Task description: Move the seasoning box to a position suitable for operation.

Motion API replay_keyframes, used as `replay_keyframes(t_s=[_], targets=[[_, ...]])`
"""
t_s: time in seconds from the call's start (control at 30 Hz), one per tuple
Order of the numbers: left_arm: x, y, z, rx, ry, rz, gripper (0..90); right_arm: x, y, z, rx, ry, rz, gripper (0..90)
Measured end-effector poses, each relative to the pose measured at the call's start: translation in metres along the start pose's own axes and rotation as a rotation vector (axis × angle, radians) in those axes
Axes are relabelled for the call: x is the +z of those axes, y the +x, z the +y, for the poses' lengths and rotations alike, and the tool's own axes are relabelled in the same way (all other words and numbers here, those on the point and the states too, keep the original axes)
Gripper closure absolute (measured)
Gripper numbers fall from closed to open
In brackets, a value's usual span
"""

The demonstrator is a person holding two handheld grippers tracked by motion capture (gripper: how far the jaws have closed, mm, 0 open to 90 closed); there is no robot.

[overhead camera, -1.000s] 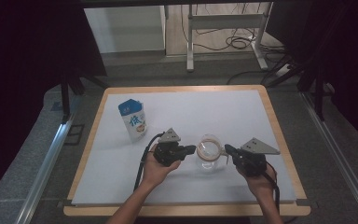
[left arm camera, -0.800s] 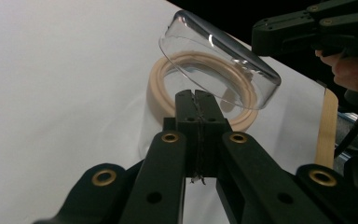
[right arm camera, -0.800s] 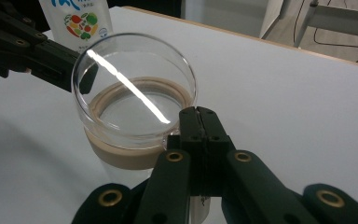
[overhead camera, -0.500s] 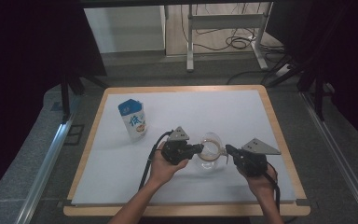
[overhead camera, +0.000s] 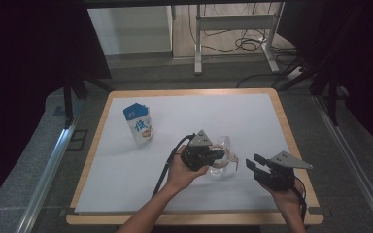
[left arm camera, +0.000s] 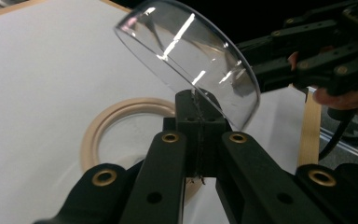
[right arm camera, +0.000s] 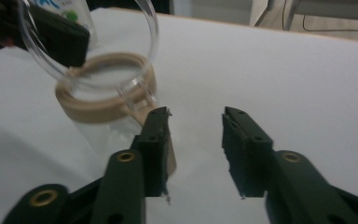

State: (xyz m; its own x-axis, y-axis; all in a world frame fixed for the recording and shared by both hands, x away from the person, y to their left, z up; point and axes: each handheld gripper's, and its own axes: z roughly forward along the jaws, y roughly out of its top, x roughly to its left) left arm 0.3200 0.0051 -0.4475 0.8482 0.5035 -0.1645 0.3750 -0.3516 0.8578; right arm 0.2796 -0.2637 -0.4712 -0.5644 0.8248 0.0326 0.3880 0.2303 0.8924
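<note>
I have the left gripper (overhead camera: 218, 154) clamped on the edge of the clear lid (left arm camera: 186, 56); the jaws are pressed together on its rim, and the lid stands tilted, open side up and away from the jar (overhead camera: 219, 167). The left gripper view shows this grip plainly, with the jar's tan collar (left arm camera: 121, 112) lying below and behind the lid. From the high view the lid (overhead camera: 223, 144) is only a faint glassy arc over the jar, near the middle of the white table top (overhead camera: 213, 116).

The right gripper (right arm camera: 195, 140) has its jaws apart, holding nothing. The right gripper view shows the jar (right arm camera: 107, 102) just beyond its left jaw, clear-walled under the tan collar, the lid (right arm camera: 88, 32) raised and tipped above it. Whether that jaw touches the jar I cannot tell.

The high view alone gives the milk carton (overhead camera: 139, 124), upright and well to the left of the jar.

Against the earlier frames: the right gripper (overhead camera: 255, 165) has pulled back from the jar toward the table's right edge, and the left has moved in over the jar.
</note>
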Motion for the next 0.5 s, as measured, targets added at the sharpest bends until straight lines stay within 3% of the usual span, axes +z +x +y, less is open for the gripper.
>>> replay_keyframes(t_s=[0.17, 0.5], targets=[[0.009, -0.006, 0.003, 0.009, 0.011, -0.011, 90.0, -0.005, -0.01, -0.01, 0.014, 0.021, -0.011, 44.2], [0.018, -0.015, 0.006, 0.028, 0.017, -0.004, 90.0, -0.008, -0.016, -0.017, 0.023, 0.027, -0.008, 42.8]])
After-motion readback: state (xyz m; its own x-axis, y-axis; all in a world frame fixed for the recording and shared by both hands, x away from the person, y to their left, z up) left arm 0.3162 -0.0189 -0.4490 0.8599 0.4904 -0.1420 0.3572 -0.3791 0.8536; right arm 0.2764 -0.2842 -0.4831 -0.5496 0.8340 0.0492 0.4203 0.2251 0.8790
